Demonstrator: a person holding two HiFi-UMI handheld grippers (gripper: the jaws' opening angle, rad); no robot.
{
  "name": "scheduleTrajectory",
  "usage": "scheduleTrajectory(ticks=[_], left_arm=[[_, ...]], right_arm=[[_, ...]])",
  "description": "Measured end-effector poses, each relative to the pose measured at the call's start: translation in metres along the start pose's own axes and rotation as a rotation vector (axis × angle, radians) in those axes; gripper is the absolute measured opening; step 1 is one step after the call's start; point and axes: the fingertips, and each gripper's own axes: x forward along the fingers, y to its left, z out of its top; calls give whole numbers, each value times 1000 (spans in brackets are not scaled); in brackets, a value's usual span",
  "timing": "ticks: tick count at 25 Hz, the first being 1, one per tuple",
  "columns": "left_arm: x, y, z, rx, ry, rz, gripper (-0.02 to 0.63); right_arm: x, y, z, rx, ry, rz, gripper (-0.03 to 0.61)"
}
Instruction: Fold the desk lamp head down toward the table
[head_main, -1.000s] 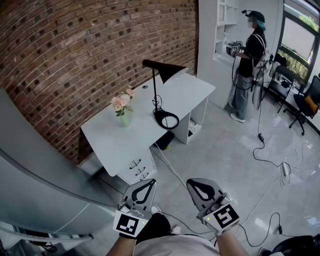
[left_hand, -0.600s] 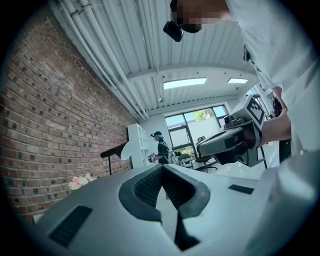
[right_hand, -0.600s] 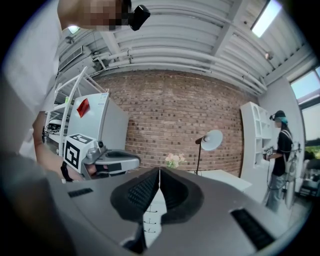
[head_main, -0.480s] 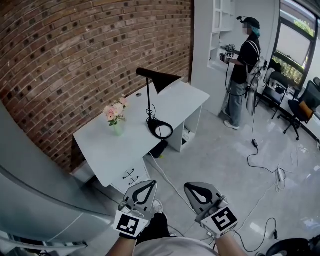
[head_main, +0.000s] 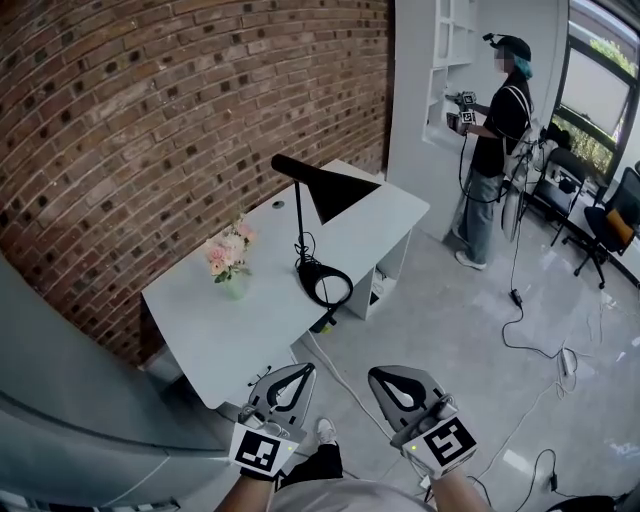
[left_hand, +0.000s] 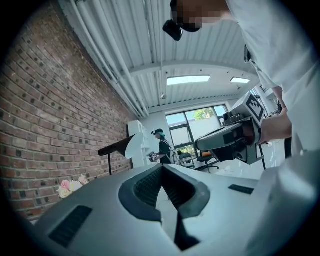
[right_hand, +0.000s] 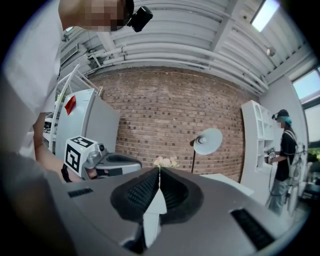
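Note:
A black desk lamp stands upright on the white desk (head_main: 240, 330). Its cone head (head_main: 338, 192) points right and slightly down, and its ring base (head_main: 326, 285) sits near the desk's front edge. My left gripper (head_main: 302, 368) and right gripper (head_main: 379, 374) are held low, well short of the desk, both shut on nothing. In the left gripper view the lamp (left_hand: 119, 146) is far off beyond the shut gripper (left_hand: 161, 167). Past the shut gripper (right_hand: 159, 169) in the right gripper view, the white inside of the lamp head (right_hand: 209, 141) faces me.
A small vase of pink flowers (head_main: 228, 260) stands on the desk left of the lamp. A person (head_main: 495, 140) with grippers stands at a white shelf unit at the back right. Cables (head_main: 540, 335) trail over the floor. A grey cabinet (head_main: 60, 400) is at my left.
The desk and lamp have come nearer and lower in the head view. Both grippers stay shut and held close together.

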Motion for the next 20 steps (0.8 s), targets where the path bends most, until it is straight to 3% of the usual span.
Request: scheduleTrajectory(ticks=[10, 20], left_arm=[[71, 65, -13, -10, 1, -38, 8], [99, 112, -34, -30, 23, -38, 8]], right_arm=[[89, -70, 40, -10, -45, -29, 18], [146, -113, 64, -24, -76, -60, 20]])
